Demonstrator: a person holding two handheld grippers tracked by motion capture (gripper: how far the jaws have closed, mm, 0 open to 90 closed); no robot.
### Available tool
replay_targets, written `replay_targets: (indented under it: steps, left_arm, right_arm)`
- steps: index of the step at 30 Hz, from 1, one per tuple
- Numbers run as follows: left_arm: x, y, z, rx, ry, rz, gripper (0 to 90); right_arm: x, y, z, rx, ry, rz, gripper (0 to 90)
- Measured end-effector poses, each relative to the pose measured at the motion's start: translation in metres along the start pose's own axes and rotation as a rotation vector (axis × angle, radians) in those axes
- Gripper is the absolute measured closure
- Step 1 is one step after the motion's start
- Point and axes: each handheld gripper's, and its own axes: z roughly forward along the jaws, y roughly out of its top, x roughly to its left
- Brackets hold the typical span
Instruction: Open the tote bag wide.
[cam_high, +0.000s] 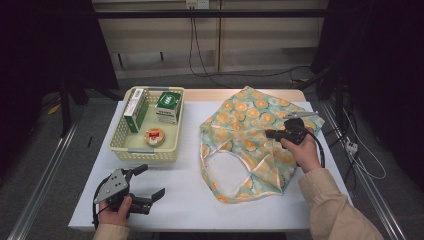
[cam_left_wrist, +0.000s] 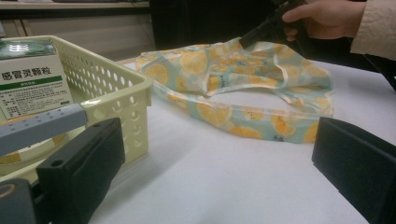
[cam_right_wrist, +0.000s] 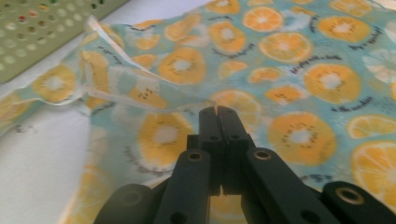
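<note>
Right claw (cam_right_wrist: 217, 110) sits clenched, jaws together, over the bag (cam_high: 250, 135): teal cloth printed with orange citrus slices, lying flat and crumpled at centre-right of the tabletop (cam_high: 185, 200), handles toward the lower edge. Left claw (cam_high: 150, 181), lower left, gapes released.

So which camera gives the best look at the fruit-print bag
The high view: it takes in the whole fruit-print bag spread flat on the white table, handles toward the person. The left gripper view shows the bag from low at the side, beyond the basket. The right gripper view shows its print close up.
</note>
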Motion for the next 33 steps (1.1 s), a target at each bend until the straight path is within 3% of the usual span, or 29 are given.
replay_targets:
  steps: [6,9,12,16,18,20,23,28,33]
  left_arm:
    - [0.002,0.0,0.003,-0.006,-0.001,-0.004,2.4]
    - [0.002,0.0,0.005,-0.004,-0.004,-0.008,2.4]
    - [0.003,0.001,0.004,-0.009,-0.002,-0.01,2.4]
    - [0.002,0.001,0.005,-0.012,-0.003,-0.016,2.4]
    - [0.001,0.0,0.006,-0.004,-0.008,-0.015,2.4]
    - [0.001,0.001,0.006,-0.01,-0.01,-0.012,2.4]
    - [0.001,0.003,0.007,-0.019,-0.01,-0.007,2.3]
    - [0.0,0.002,0.011,-0.012,-0.019,-0.013,2.4]
    - [0.0,0.002,0.011,-0.007,-0.023,-0.007,2.4]
  right_arm:
    - [-0.025,0.003,0.008,-0.016,-0.05,0.042,90.0]
    - [-0.034,0.008,0.011,0.004,-0.089,0.02,90.0]
    - [-0.038,0.009,0.015,0.003,-0.086,0.032,90.0]
    - [-0.032,0.004,0.02,0.038,-0.09,-0.001,89.7]
    - [-0.031,0.0,0.02,0.053,-0.114,-0.01,87.9]
    - [-0.031,-0.005,0.018,0.048,-0.125,-0.005,80.7]
    - [-0.026,-0.01,0.012,0.017,-0.096,0.004,73.6]
    - [-0.009,-0.011,-0.002,-0.02,-0.107,-0.027,53.6]
    - [0.013,-0.006,-0.013,-0.043,-0.071,-0.083,48.3]
